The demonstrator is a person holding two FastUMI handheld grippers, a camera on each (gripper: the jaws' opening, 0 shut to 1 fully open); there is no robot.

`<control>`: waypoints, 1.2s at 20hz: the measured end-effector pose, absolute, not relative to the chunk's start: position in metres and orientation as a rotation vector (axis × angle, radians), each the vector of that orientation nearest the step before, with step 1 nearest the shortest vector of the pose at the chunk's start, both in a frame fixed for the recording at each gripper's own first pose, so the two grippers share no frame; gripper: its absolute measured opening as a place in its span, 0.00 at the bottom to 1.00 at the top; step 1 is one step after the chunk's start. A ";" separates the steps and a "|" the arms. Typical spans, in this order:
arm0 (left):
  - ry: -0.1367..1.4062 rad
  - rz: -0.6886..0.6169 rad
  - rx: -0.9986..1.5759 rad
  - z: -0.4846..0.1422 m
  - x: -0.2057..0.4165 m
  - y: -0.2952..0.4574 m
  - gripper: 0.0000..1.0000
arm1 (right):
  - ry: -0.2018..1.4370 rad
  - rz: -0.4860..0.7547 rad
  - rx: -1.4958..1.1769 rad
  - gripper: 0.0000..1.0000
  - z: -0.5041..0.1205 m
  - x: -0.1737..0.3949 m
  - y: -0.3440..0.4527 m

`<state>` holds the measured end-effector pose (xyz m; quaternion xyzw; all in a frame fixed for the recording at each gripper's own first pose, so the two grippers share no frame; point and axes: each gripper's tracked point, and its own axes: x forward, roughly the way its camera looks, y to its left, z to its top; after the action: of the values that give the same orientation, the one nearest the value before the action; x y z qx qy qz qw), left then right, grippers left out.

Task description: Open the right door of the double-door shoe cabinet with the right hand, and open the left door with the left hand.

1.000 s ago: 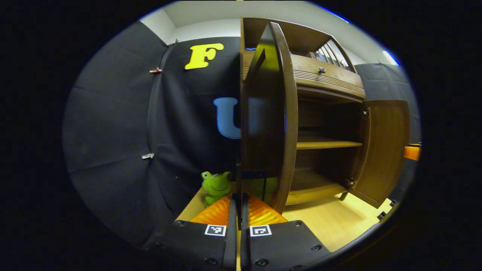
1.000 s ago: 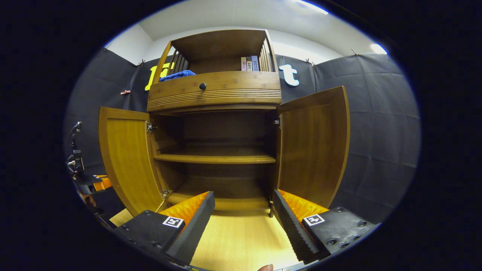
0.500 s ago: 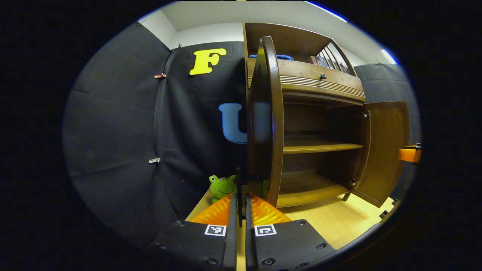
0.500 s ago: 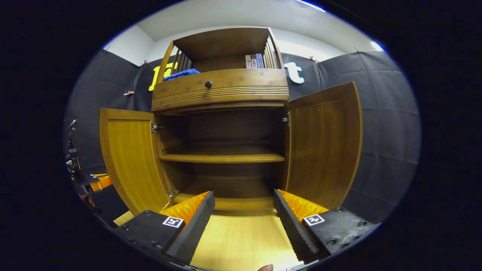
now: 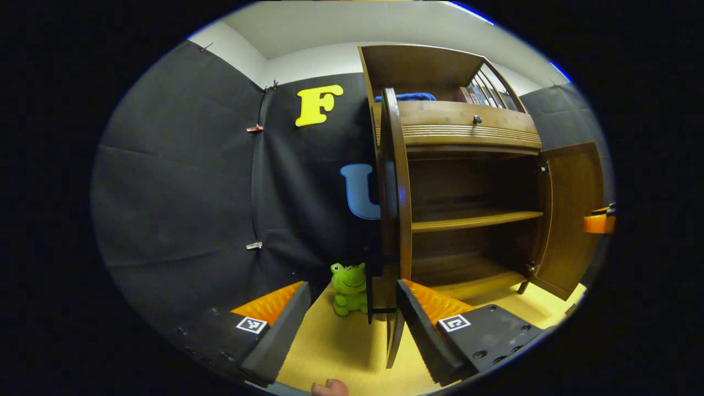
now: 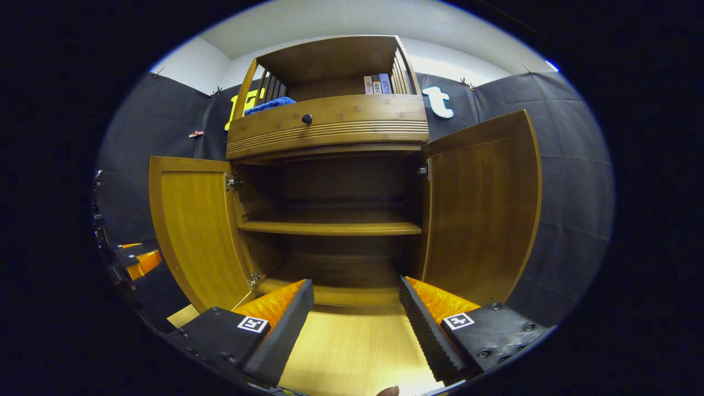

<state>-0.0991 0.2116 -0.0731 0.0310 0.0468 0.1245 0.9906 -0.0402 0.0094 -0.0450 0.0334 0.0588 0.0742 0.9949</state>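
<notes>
Both doors of the shoe cabinet [image 6: 330, 181] stand swung wide, so the 2 dark bays inside, split by 1 plain shelf [image 6: 330, 227], lie bare to the room. In the right gripper view the left door [image 6: 198, 231] hangs out toward 9 o'clock and the right door [image 6: 484, 203] toward 3 o'clock, each with its inner face turned to the camera. The right gripper [image 6: 356, 313] sits low at 6 o'clock in front of the cabinet floor, its fingers spread far apart with nothing between them and touching neither door. Off at 8 o'clock in that same view the left gripper [image 6: 137, 263] shows small, just outside the left door. In the left gripper view the left door [image 5: 393, 220] is seen nearly edge-on at the middle, its lower edge coming down between the widely parted fingers of the left gripper [image 5: 352, 319], closer to the 4 o'clock finger; I cannot tell whether it brushes that finger, but the fingers do not clamp it. A green frog toy [image 5: 348, 287] sits on the pale wooden floor [image 5: 335, 352] just beyond, close beside the door's foot. A blue cloth [image 6: 269, 104] and a few books [image 6: 377, 84] rest on the top shelf above the drawer [image 6: 327, 124].
</notes>
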 end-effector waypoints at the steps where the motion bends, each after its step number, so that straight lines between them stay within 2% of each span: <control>1: 0.089 0.252 0.067 -0.070 -0.105 0.205 0.97 | 0.119 0.153 0.070 0.99 -0.046 -0.039 0.007; 7: 0.074 0.212 0.064 -0.053 -0.102 0.149 0.97 | 0.117 0.155 0.099 0.99 -0.044 -0.035 -0.015; 14: 0.020 0.087 0.060 -0.033 -0.069 0.062 0.96 | 0.087 0.128 0.093 1.00 -0.035 -0.037 -0.044; 23: -0.025 0.052 0.015 -0.014 -0.041 0.009 0.97 | 0.048 0.139 0.100 0.99 -0.023 -0.046 -0.054; 24: -0.027 0.041 0.014 -0.014 -0.039 0.002 0.99 | 0.047 0.139 0.098 0.99 -0.023 -0.046 -0.053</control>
<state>-0.0392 0.0024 -0.0139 0.0072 -0.0137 0.0203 0.9997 -0.0461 -0.0532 -0.0232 0.0487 0.0234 0.0695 0.9961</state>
